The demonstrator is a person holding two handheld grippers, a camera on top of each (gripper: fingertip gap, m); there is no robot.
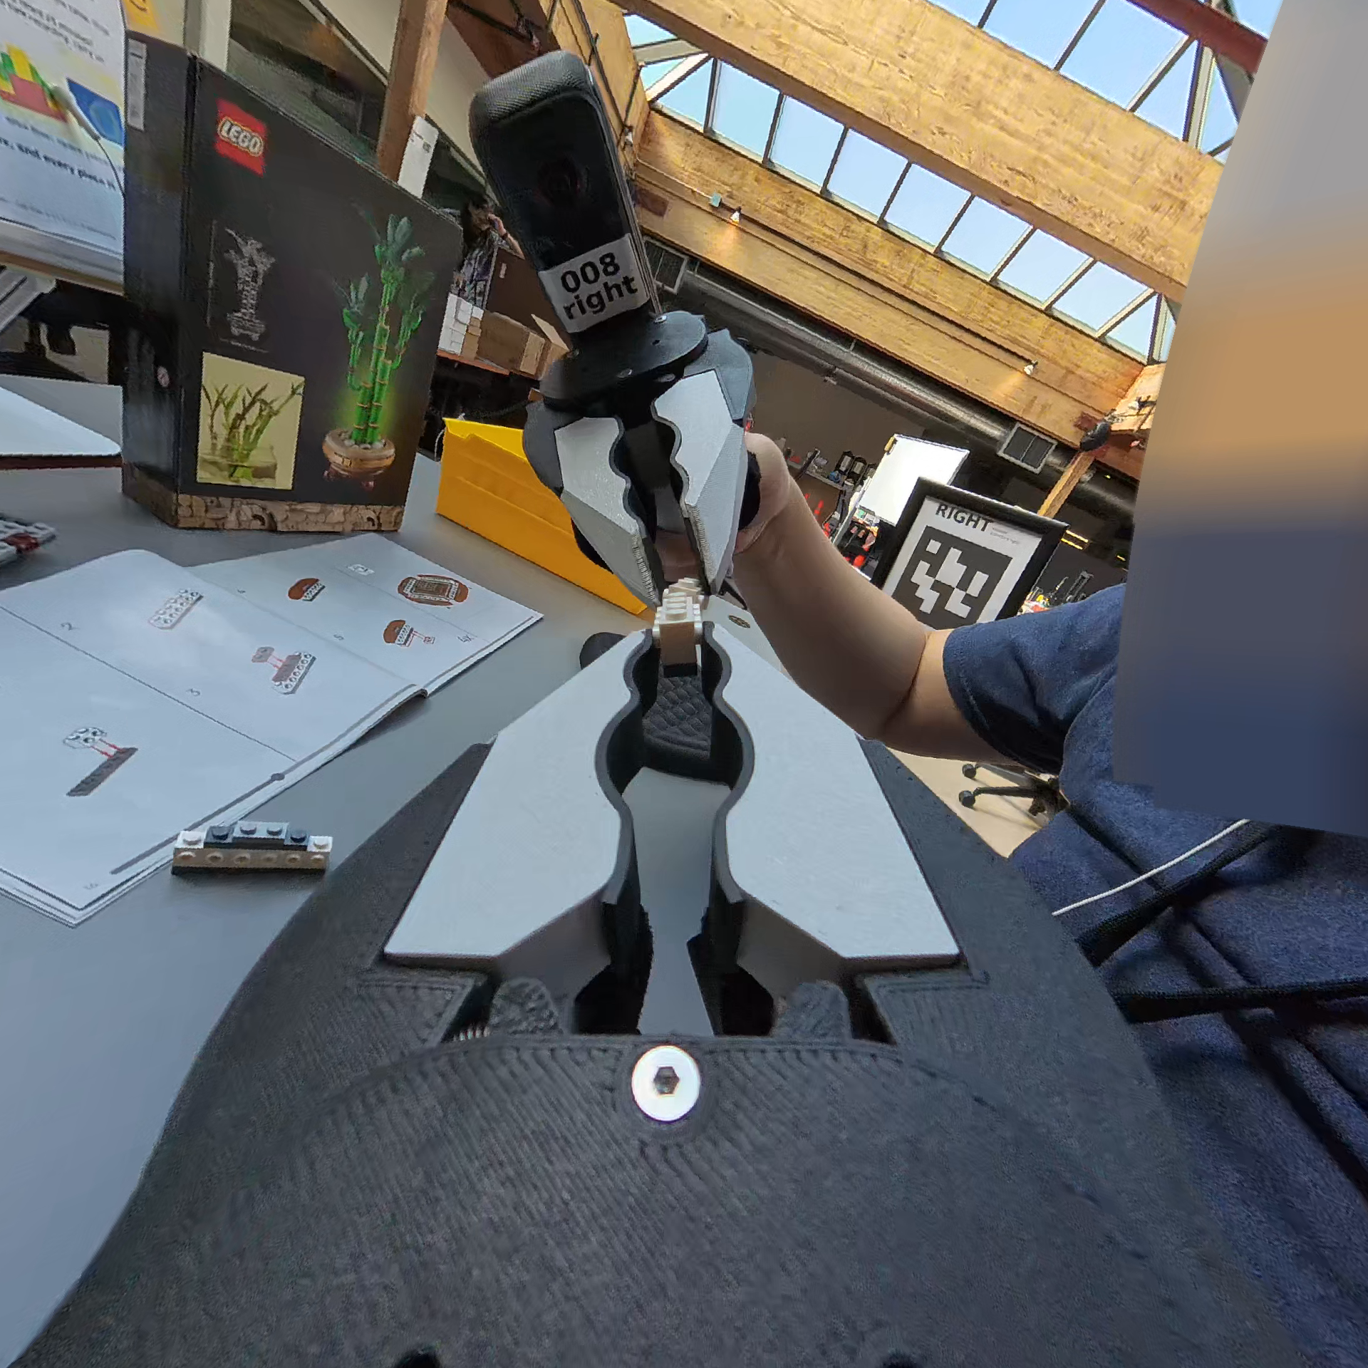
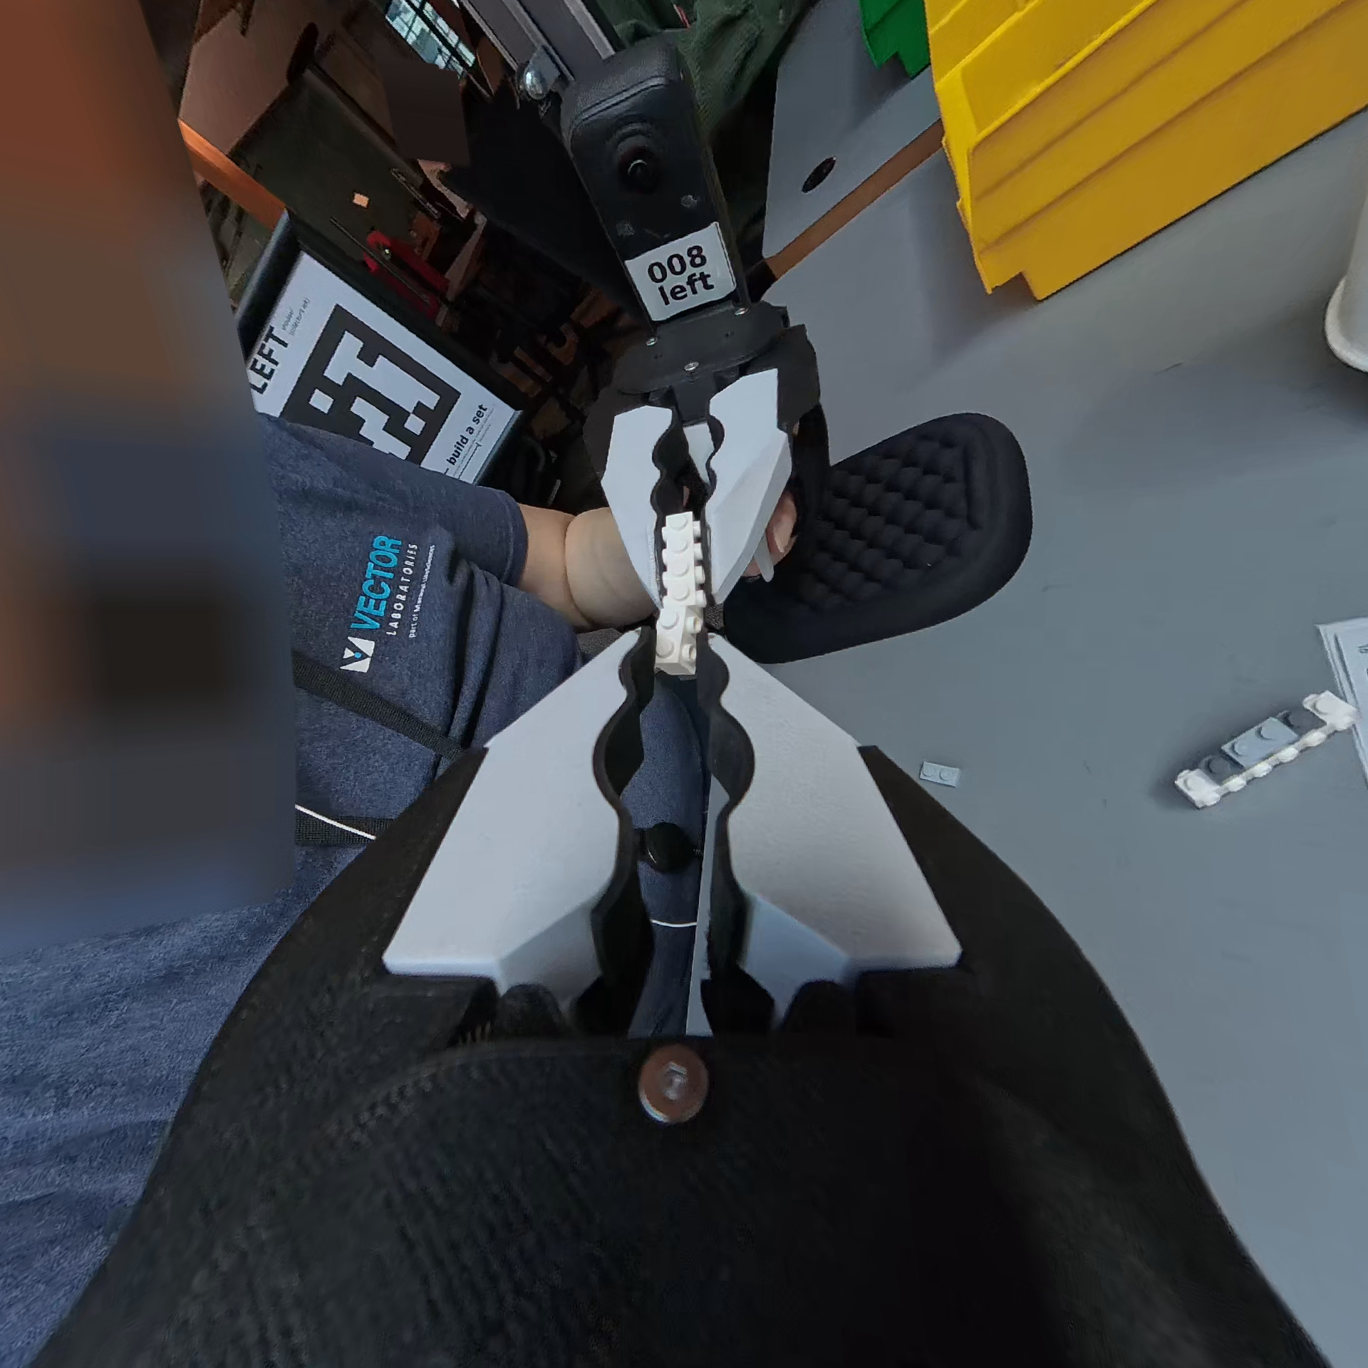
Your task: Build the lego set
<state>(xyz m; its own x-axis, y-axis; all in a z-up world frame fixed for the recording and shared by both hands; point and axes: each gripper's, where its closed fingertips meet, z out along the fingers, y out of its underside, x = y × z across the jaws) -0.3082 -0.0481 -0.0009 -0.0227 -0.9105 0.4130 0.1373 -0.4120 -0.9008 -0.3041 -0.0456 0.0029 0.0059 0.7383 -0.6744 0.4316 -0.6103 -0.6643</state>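
Note:
A white Lego strip (image 1: 677, 620) with studs on its top and side is held in the air between both grippers, above the front table edge. My left gripper (image 1: 677, 642) is shut on one end of it. My right gripper (image 1: 677, 586) comes down from above and is shut on the other end. In the right wrist view the strip (image 2: 679, 570) runs from my right gripper (image 2: 677, 661) up into the left gripper (image 2: 685, 601). A finished grey and white strip (image 1: 252, 847) lies on the grey table (image 1: 111, 1036), also in the right wrist view (image 2: 1266, 748).
An open instruction booklet (image 1: 222, 666) lies left, with the dark set box (image 1: 281, 333) behind it and a yellow bin (image 1: 518, 503) beside that. A small grey plate (image 2: 940, 773) lies loose on the table. A black chair seat (image 2: 888, 533) is below the grippers. The person's arm (image 1: 836, 651) is right. My left and right fingertips are right by each other. Both grippers' tips are roughly 15 cm from the small grey plate (image 2: 940, 773).

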